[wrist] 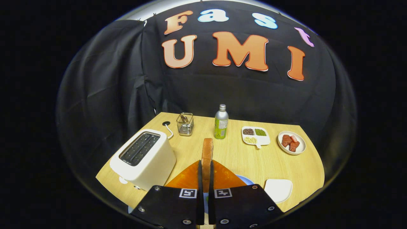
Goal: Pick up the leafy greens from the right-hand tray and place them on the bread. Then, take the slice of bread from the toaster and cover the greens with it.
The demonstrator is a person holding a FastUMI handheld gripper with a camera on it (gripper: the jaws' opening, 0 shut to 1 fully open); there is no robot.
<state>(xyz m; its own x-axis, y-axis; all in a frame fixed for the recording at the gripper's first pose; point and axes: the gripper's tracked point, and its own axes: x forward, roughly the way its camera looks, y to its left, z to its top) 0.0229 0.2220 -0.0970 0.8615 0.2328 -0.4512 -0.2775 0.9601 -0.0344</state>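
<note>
Currently: desk point(248, 159) spans everything ahead of the jaws, light wood top. Toaster point(143, 159) is the biggest item on it, white, sitting just ahead and left of the jaws, both slots facing up and dark inside. Jaws point(206, 173) are narrow, both fingers pressed on a slice of bread point(207, 152) held upright on edge, crust facing the camera, slice sticking up past the fingertips. Under the jaws: blue plate point(246, 180), only its rim showing beside the right finger; can't tell what lies on it. White tray point(279, 189) just right of the jaws, near desk edge. Beyond the jaws, well apart: green bottle point(221, 122) with silver cap dead ahead, wire holder point(185, 124) ahead-left, divided white dish point(255, 135) with three fillings ahead-right, then a round plate of reddish pieces point(291, 142) farther right.
</note>
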